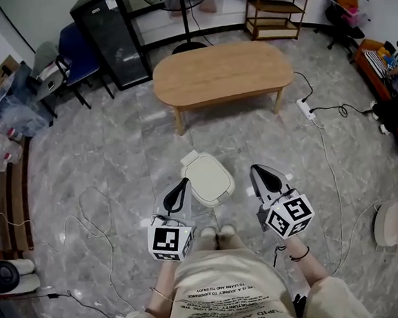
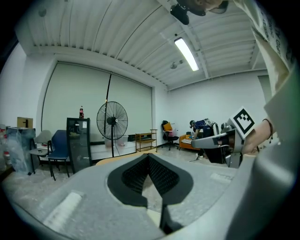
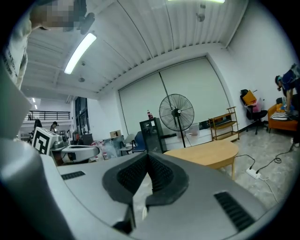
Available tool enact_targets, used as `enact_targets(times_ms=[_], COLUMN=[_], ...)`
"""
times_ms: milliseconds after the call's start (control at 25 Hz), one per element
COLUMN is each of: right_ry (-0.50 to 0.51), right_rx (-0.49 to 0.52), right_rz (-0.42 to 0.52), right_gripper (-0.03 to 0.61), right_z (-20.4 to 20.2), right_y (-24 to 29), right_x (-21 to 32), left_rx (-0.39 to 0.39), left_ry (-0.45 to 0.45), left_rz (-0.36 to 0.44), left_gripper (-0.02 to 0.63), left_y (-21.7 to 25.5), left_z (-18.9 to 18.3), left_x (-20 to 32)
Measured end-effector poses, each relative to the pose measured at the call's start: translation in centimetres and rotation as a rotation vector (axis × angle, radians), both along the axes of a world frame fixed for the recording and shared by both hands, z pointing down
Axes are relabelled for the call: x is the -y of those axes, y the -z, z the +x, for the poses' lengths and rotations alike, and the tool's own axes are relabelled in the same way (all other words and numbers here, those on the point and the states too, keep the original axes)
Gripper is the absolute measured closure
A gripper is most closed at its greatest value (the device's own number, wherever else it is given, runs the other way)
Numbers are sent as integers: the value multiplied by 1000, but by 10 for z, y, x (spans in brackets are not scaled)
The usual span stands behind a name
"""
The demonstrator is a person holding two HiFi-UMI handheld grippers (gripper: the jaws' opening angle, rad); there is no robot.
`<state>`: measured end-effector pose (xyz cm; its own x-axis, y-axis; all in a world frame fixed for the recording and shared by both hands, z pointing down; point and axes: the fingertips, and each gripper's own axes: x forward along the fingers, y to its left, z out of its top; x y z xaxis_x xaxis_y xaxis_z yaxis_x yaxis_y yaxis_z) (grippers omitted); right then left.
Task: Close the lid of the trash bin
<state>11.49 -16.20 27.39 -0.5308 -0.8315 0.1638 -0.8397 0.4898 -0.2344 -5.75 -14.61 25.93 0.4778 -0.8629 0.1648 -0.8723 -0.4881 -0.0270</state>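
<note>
A small cream-white trash bin [image 1: 207, 179] stands on the marble floor just in front of my feet, its lid lying flat on top. My left gripper [image 1: 183, 183] hovers at the bin's left side and my right gripper [image 1: 254, 168] to its right; neither touches it. Both pairs of jaws are shut with nothing between them. In the left gripper view the left gripper [image 2: 149, 155] points level across the room, and in the right gripper view the right gripper [image 3: 148, 153] does the same. The bin shows in neither of those views.
An oval wooden table [image 1: 223, 73] stands beyond the bin. A black cabinet [image 1: 113, 37], chairs and a standing fan [image 2: 112, 121] line the far wall. Cables and a power strip [image 1: 306, 109] lie on the floor to the right, more cable [image 1: 87, 220] to the left.
</note>
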Motion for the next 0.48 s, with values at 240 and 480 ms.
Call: enact_targets(times_ms=[240, 480], right_ry=[3, 6], right_rx=[-5, 4], right_rz=[50, 80], right_gripper=[574, 574], right_z=[5, 3], right_y=[21, 34], right_x=[4, 6], left_rx=[-9, -19], left_ry=[51, 85], left_rz=[32, 53], left_gripper=[591, 591], left_y=[15, 21], left_z=[-15, -26], left_x=[2, 4])
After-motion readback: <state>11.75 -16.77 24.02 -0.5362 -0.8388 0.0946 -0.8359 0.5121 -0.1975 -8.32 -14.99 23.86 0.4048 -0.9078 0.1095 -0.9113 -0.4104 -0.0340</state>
